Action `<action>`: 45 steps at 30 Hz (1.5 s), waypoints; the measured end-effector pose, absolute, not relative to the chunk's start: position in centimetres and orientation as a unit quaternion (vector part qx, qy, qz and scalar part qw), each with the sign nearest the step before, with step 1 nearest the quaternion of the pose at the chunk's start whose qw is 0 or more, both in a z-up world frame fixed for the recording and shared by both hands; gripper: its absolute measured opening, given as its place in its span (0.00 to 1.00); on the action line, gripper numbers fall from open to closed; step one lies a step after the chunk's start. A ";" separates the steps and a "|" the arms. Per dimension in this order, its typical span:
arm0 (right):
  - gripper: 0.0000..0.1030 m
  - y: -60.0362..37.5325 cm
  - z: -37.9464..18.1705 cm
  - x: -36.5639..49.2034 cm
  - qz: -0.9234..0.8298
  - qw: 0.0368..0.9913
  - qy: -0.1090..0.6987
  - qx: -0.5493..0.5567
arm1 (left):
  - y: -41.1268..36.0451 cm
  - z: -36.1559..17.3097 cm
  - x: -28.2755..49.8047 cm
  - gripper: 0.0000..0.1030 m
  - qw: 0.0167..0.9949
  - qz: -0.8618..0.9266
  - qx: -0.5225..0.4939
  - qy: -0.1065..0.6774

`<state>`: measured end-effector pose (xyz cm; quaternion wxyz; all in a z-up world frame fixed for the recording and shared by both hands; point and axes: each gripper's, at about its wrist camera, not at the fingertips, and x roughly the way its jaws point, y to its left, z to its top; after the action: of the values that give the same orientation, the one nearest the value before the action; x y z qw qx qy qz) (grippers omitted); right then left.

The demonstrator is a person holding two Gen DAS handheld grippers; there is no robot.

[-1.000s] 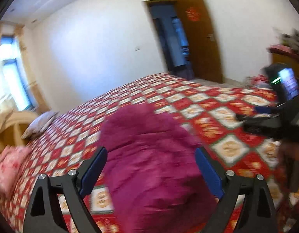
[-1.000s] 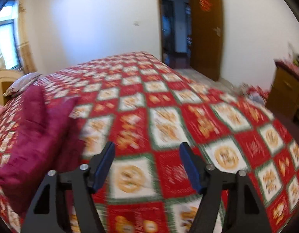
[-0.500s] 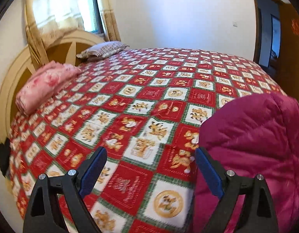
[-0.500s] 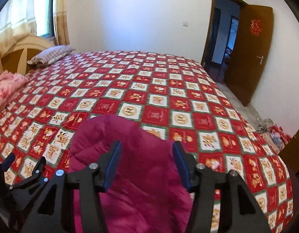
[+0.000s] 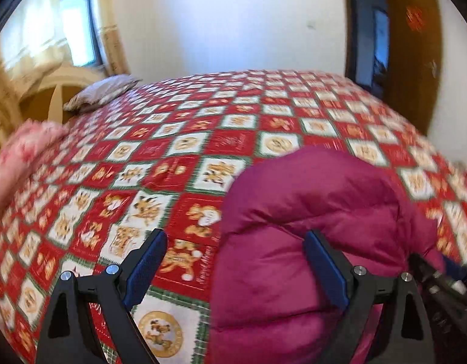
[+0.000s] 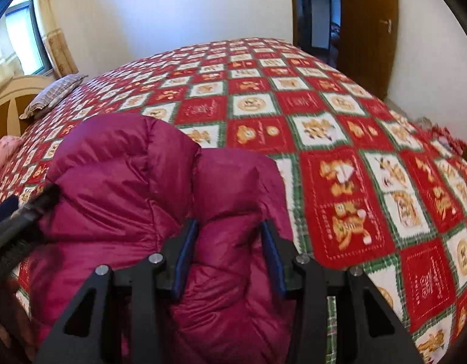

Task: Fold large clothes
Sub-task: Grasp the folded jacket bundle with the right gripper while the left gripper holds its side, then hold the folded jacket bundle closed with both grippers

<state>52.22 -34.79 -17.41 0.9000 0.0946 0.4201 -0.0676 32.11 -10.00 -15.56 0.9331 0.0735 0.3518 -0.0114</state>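
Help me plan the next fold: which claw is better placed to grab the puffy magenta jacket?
Right. The right claw already straddles a bulge of the puffy magenta quilted jacket, whereas the left claw sits open at its edge, half over the red patterned bedspread.

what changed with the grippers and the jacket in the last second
The right gripper swung from bare bedspread onto the jacket, and its jaws narrowed around a puffy fold. The left gripper swung away, then partly back, jaws wide open. The jacket stayed bundled on the bed.
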 end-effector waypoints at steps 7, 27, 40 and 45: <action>0.44 -33.3 -11.6 51.6 -0.054 0.932 0.350 0.077 | -10.1 -13.8 31.6 0.90 0.940 -0.007 0.095 0.329; 0.41 -33.7 -20.0 53.5 -0.020 0.911 0.396 0.112 | -10.0 -19.9 34.4 0.96 0.923 -0.009 0.070 0.378; 0.41 -33.3 -20.7 53.8 -0.032 0.909 0.407 0.090 | -10.1 -20.9 34.7 0.98 0.918 -0.008 0.074 0.390; 0.41 -33.1 -20.8 53.9 -0.035 0.908 0.410 0.083 | -10.1 -21.0 34.8 0.99 0.916 -0.008 0.073 0.395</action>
<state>53.89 -33.09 -20.82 0.9076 0.0834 0.4100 -0.0353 34.83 -10.10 -21.02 0.9159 0.0727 0.3948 -0.0085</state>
